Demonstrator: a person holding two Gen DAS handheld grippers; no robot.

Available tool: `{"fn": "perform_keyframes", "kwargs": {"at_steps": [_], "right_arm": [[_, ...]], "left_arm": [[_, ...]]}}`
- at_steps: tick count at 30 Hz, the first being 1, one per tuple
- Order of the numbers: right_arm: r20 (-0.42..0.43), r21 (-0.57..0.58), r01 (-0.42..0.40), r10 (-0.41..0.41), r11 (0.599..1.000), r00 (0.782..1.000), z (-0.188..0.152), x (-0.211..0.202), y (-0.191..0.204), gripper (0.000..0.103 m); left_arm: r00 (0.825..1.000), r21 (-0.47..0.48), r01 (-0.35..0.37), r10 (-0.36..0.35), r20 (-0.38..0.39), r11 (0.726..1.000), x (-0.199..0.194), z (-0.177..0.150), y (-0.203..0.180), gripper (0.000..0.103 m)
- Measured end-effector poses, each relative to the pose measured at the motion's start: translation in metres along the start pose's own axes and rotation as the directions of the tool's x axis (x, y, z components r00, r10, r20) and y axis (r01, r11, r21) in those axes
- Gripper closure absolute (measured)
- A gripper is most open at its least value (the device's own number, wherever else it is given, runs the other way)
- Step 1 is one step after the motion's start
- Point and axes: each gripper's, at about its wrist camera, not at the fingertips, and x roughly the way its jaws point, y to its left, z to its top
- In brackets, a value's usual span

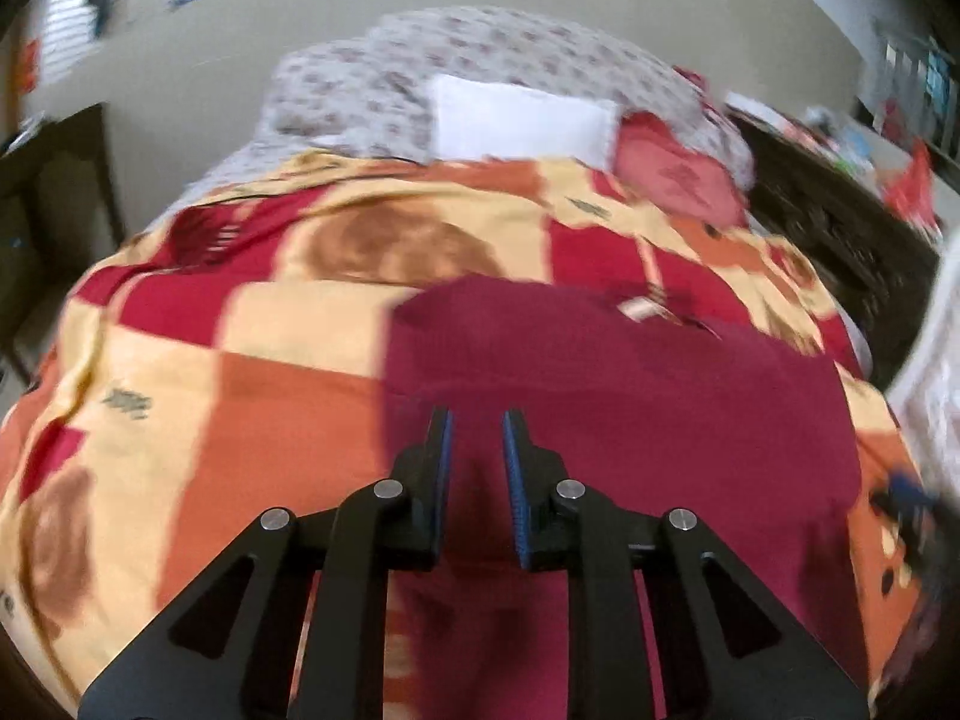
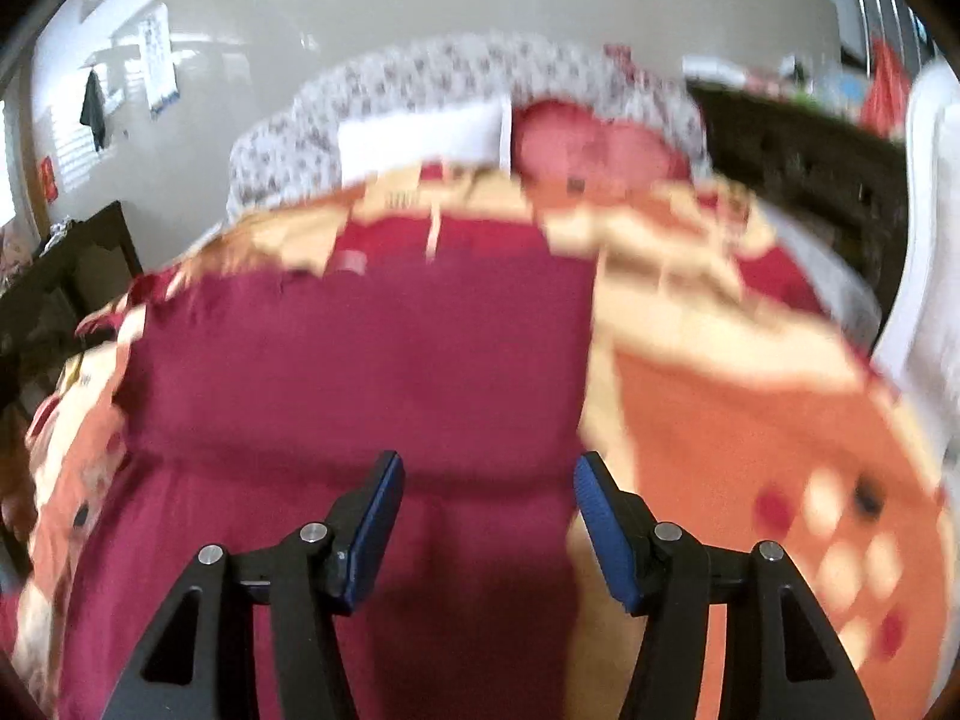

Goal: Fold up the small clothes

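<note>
A maroon garment (image 1: pixel 630 384) lies spread flat on a bed, on top of a checked blanket (image 1: pixel 270 324) in red, orange and cream squares. Both views are blurred, so fine detail of the cloth is hard to read.

In the left wrist view, the left gripper (image 1: pixel 477 420) sits above the near part of the garment. Its blue-lined fingers (image 1: pixel 445 450) stand a little apart, with a narrow gap between them, and nothing is caught in that gap; the maroon cloth shows through below it. Whether the tips touch the fabric cannot be told.

In the right wrist view, the right gripper (image 2: pixel 489 462) has its jaws set wide, empty, over the garment's (image 2: pixel 360 372) near right part. Its left finger (image 2: pixel 378 516) is over maroon cloth; the right finger is near the garment's right edge, where the orange of the blanket (image 2: pixel 750 432) begins. A fold line crosses the garment just ahead of the fingertips.

At the head of the bed lie a flowered sheet (image 1: pixel 480 48), a white pillow (image 1: pixel 516 120) and a pink cushion (image 1: pixel 678 174) just to its right. A dark wooden cabinet (image 1: pixel 840 240) stands to the bed's right, and a pale wall (image 1: pixel 240 60) rises behind.
</note>
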Motion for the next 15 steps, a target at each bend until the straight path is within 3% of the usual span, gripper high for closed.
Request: {"fn": "perform_keyframes", "kwargs": {"at_steps": [3,4,6,7,8,12,15], "right_arm": [[-0.044,-0.11,-0.029,0.025,0.994,0.999,0.019,0.027,0.015,0.056],[-0.081,-0.117,-0.038,0.029,0.992,0.996,0.021,0.043,0.013,0.062],[-0.175,-0.111,-0.07,0.05,0.991,0.983,0.014,0.072,0.001,0.062],[-0.206,-0.145,-0.07,0.04,0.987,0.978,0.006,0.086,-0.005,0.064],[-0.18,-0.171,-0.077,0.046,0.982,0.983,0.002,0.087,-0.008,0.065],[-0.204,-0.162,-0.106,0.072,0.981,0.976,0.006,0.089,-0.015,0.064],[-0.225,-0.144,-0.137,0.102,0.98,0.969,0.021,0.074,-0.013,0.064]], "left_arm": [[0.998,-0.031,-0.013,0.011,-0.065,0.999,0.028,-0.004,-0.003,0.087],[0.993,-0.071,-0.03,0.022,-0.117,0.997,0.044,-0.008,0.005,0.087],[0.985,-0.147,-0.021,-0.005,-0.175,0.989,0.065,-0.016,0.02,0.087],[0.984,-0.164,0.002,-0.031,-0.174,0.986,0.068,-0.02,0.025,0.087],[0.986,-0.167,0.022,-0.049,-0.159,0.986,0.069,-0.022,0.027,0.087],[0.988,-0.071,0.015,-0.025,-0.149,0.997,0.06,-0.018,0.017,0.087],[0.995,-0.041,0.011,-0.015,-0.097,0.999,0.043,-0.01,0.015,0.087]]}}
